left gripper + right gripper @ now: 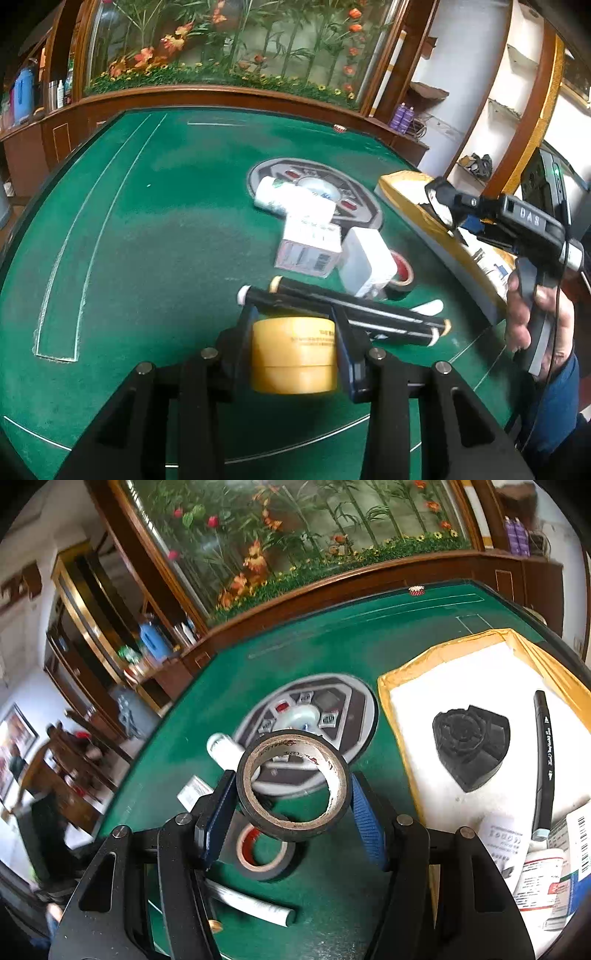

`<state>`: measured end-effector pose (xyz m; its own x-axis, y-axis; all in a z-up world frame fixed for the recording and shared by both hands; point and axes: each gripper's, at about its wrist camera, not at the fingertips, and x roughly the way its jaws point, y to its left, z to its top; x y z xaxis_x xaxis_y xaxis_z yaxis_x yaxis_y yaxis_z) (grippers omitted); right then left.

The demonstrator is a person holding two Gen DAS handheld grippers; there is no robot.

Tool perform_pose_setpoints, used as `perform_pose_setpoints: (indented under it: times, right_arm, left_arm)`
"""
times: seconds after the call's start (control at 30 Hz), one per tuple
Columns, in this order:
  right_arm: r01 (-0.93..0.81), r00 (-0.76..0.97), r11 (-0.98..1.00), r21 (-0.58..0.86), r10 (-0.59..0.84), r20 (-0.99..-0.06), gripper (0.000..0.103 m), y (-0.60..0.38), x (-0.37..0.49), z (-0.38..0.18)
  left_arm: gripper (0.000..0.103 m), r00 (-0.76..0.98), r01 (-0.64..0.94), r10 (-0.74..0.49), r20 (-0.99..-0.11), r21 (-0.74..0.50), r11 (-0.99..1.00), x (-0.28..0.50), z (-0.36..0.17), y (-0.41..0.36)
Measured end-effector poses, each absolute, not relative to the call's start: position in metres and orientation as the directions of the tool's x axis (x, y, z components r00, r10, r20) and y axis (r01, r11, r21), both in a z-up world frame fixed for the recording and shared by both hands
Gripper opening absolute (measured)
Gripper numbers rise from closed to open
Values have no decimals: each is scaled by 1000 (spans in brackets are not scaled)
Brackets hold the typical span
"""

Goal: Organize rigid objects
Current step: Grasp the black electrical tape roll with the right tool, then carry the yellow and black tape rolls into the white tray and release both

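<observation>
— Green felt counter, flower mural behind. Why lifted so?
— Black tape roll clamped by its outer rim in right tongs, clear of the felt, probably bound for yellow-edged tray just beside.
— And the left?
— Left tongs closed on yellow tape roll, low over the felt; likely waiting its turn. Red-cored roll lying below, ungripped.

Green table — flower mural behind

"DAS" on right tongs body; other print on boxes, tape, pen too small/blurred.
</observation>
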<state>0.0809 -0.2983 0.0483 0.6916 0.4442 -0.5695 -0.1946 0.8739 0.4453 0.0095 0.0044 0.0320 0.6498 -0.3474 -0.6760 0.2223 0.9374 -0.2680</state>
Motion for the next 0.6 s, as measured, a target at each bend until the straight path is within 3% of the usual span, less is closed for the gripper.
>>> perform_pose_setpoints:
  times: [0.2,0.4,0.6]
  right_arm:
    - [-151,766,887,437,384,-516,61,-329,80,81]
    - [15,816,894,448,248,-522,61,-388,77,80]
    - [156,796,868,471,172,-580,61,-442,77,67]
  left_arm:
    - [40,635,304,-414,-653,-281,910,17,57,-31]
    - [40,591,424,-513,-623,-302,854,46,91,-104]
    - [40,499,513,-591,-634,-333,791,82,88,-197]
